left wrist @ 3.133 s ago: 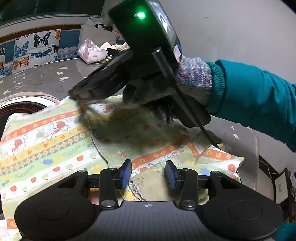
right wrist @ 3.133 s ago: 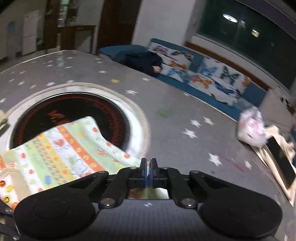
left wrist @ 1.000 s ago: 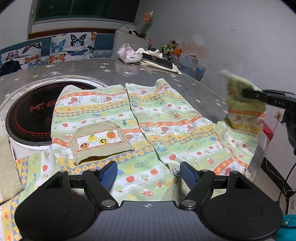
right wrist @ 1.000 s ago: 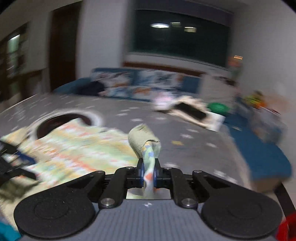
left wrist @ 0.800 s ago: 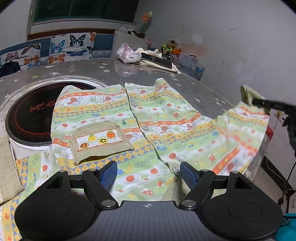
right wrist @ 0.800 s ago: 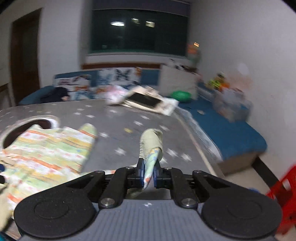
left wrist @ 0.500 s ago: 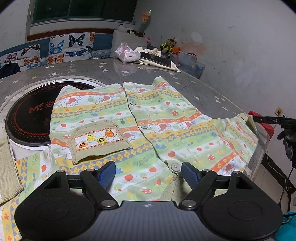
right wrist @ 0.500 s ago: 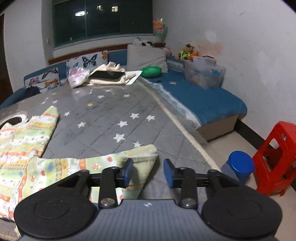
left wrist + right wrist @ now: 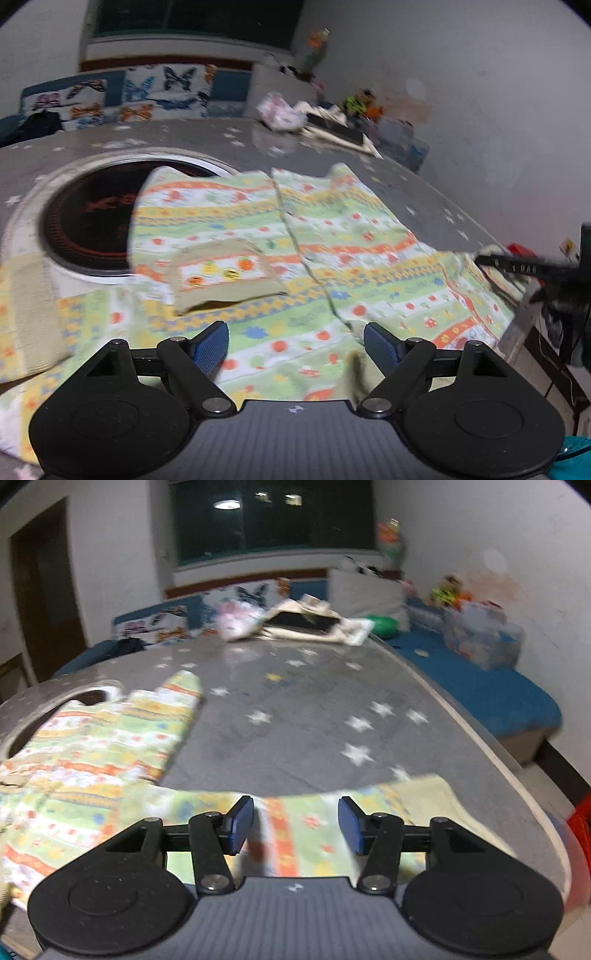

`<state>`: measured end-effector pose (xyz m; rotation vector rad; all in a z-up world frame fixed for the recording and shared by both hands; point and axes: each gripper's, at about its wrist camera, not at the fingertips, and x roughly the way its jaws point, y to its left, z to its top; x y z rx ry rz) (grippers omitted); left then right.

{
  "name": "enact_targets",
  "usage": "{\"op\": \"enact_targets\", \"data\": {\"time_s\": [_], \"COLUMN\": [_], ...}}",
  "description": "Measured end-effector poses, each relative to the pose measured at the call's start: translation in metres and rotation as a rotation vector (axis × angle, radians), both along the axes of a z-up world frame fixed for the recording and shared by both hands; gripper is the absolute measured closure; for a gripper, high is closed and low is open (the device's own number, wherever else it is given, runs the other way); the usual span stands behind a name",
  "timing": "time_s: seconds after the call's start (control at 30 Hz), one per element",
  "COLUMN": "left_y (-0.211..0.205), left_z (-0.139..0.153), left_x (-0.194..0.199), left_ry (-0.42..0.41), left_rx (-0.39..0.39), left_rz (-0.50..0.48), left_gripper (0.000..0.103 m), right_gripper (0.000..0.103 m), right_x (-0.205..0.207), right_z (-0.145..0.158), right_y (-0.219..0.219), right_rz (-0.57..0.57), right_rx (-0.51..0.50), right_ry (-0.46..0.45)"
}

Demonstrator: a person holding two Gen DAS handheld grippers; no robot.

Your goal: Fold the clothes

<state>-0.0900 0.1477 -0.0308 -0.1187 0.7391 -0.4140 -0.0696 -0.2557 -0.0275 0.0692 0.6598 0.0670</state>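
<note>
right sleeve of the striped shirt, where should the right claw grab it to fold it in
Take the sleeve at its plain cuff end, coming from the table's outer edge. It lies flat and stretched outward, so the cuff is the free end; the open right claw hovers over mid-sleeve.

Shirt [image 9: 332, 236]: pale green ground crossed by bands of orange, yellow and white, with blue diamond rows and small red and orange motifs. Its pocket [image 9: 225, 277] is tan, with a white strip bearing yellow and orange fruit shapes. Beside the shirt, the table [image 9: 306, 716] is grey with scattered white stars and one yellow star; at the shirt's far-left edge lies a black disc [image 9: 88, 221] ringed in red, with red lettering. Beyond the shirt, cushions [image 9: 147, 92] show blue and orange butterflies on white, with blue panels between. Finger pads [image 9: 240, 823] over the shirt's sleeve are blue on black frames. Bench [image 9: 480, 686]: blue.
</note>
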Motion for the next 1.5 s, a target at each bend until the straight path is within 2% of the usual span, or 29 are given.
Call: {"op": "enact_targets", "data": {"time_s": [0.13,0.2,0.3,0.43,0.57,0.77,0.97,1.07,1.17,1.3,1.43,1.5], "left_y": [0.031,0.042,0.06,0.083,0.106,0.144,0.178,0.175,0.16,0.135,0.123,0.119], "left_z": [0.004,0.002,0.0,-0.003,-0.007,-0.014,-0.01,-0.001,0.009,0.008,0.001,-0.003], "left_x": [-0.007,-0.007,-0.009,-0.01,-0.012,-0.017,-0.032,-0.037,-0.033,-0.011,0.006,0.011], "left_ry": [-0.021,-0.024,-0.029,-0.035,-0.041,-0.016,0.015,-0.018,-0.062,-0.073,-0.052,-0.039], "left_rx": [-0.018,0.005,0.039,0.086,0.132,0.25,0.249,0.238,0.213,0.196,0.195,0.199], "left_rz": [0.096,0.153,0.238,0.352,0.466,0.768,0.952,0.951,0.871,0.751,0.704,0.692], "left_gripper": [0.02,0.02,0.021,0.021,0.022,0.022,0.022,0.022,0.021,0.02,0.018,0.017], "right_gripper": [0.05,0.047,0.037,0.029,0.027,0.02,0.012,0.0,0.0,0.0,0.0,0.0], "right_x": [-0.005,-0.006,-0.003,0.005,0.007,0.008,0.009,0.01,0.011,0.009,0.012,0.018], "right_z": [0.0,0.0,-0.001,-0.004,-0.004,-0.005,-0.008,-0.01,-0.013,-0.016,-0.012,-0.005], "right_y": [-0.02,-0.022,-0.018,-0.013,-0.012,-0.01,-0.008,-0.005,-0.001,0.004,0.002,0.0], "right_rz": [-0.067,-0.063,-0.054,-0.054,-0.051,-0.037,-0.02,0.0,0.004,0.013,0.035,0.038], "right_rx": [0.036,0.044,0.034,0.03,0.035,0.033,0.035,0.036,0.011,-0.032,-0.036,0.003], "right_ry": [0.003,0.007,0.011,0.011,0.013,0.013,-0.001,-0.006,-0.013,-0.03,0.005,0.04]}}
